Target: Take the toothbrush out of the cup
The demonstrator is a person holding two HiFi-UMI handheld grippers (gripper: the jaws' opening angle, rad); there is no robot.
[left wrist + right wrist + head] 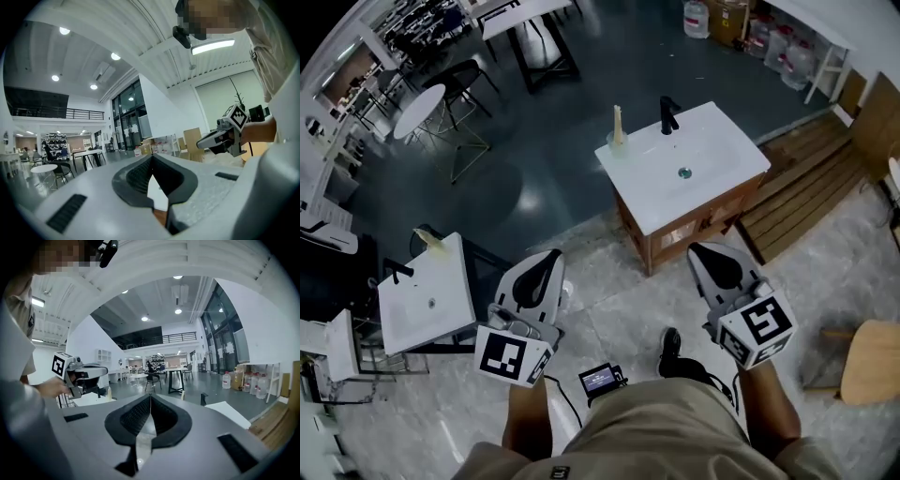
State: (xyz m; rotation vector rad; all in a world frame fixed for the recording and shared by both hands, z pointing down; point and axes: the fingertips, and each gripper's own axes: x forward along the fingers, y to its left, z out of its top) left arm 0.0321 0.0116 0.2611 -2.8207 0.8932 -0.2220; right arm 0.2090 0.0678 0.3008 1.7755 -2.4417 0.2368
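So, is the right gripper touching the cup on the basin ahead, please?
Apart: the head view shows the right gripper well short of the cup.

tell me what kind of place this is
Likely a big open workshop or demo hall, not a bathroom: a freestanding white washbasin on a wooden cabinet, a second white basin stand, white tables with black chairs.

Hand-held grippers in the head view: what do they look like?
The left hand-held gripper and the right hand-held gripper are light grey shells with black ribbed pads, tapering to a point. Each carries a white cube with black square markers.
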